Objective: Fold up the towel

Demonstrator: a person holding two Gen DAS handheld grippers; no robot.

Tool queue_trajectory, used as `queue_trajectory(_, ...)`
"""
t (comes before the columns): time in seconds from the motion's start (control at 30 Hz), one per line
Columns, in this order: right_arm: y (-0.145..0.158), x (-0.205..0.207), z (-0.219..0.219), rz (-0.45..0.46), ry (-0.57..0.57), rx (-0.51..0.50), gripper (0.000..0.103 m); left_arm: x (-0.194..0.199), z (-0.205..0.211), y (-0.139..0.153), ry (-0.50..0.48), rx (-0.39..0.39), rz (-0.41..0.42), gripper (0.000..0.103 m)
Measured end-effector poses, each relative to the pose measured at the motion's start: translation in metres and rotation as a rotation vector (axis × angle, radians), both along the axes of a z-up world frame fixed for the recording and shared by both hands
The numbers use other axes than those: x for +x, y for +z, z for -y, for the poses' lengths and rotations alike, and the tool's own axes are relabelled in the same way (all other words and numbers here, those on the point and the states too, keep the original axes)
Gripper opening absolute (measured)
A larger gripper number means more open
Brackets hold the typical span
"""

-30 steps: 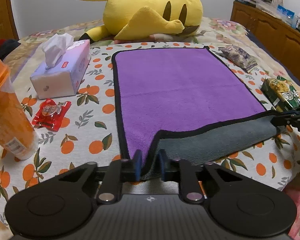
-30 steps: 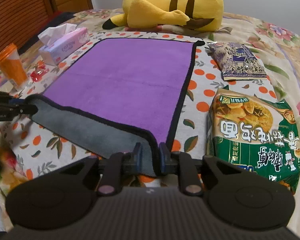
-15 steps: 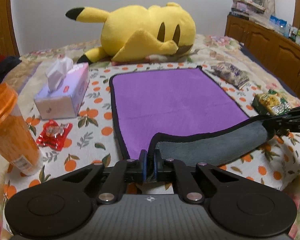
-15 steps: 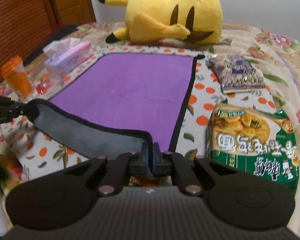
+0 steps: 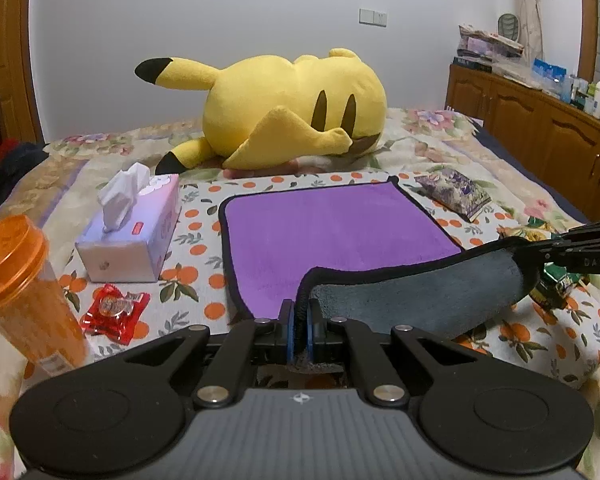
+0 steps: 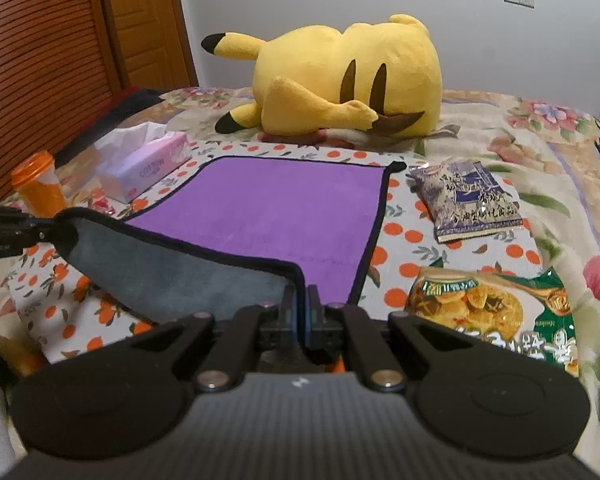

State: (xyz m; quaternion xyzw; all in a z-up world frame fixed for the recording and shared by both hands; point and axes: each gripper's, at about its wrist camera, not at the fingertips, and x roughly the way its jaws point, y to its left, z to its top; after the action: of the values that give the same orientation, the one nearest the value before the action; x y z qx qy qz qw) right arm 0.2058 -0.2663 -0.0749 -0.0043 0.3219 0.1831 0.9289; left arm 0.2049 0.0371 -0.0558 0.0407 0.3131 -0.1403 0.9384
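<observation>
To fold well, carry both near corners of the purple towel [image 5: 340,232] forward at equal height and pace, landing them squarely on the far corners by the yellow plush [image 5: 296,108]. The left gripper [image 5: 299,332] and right gripper [image 6: 300,312] are each clamped nearly closed on 1 near corner, the grey underside lifted while the rest lies flat on the bed [image 5: 440,136].

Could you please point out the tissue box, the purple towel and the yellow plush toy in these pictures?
tissue box [image 5: 128,240], left wrist view, on its top face beside the tissue.
purple towel [image 5: 332,232], left wrist view, on the flat purple middle.
yellow plush toy [image 6: 364,76], right wrist view, on its face by the eyes.
</observation>
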Motion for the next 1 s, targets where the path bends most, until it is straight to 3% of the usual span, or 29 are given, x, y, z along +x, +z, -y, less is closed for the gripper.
queue_trajectory(0.43, -0.003, 0.017, -0.001, 0.047, -0.006, -0.038, 0.004, 0.016, 0.004, 0.008, -0.010, -0.003, 0.046, 0.006)
queue_trajectory(1.0, 0.023, 0.049, -0.010, 0.172, 0.024, -0.086, 0.004, 0.041, 0.013, 0.026, -0.022, 0.016, 0.117, 0.006)
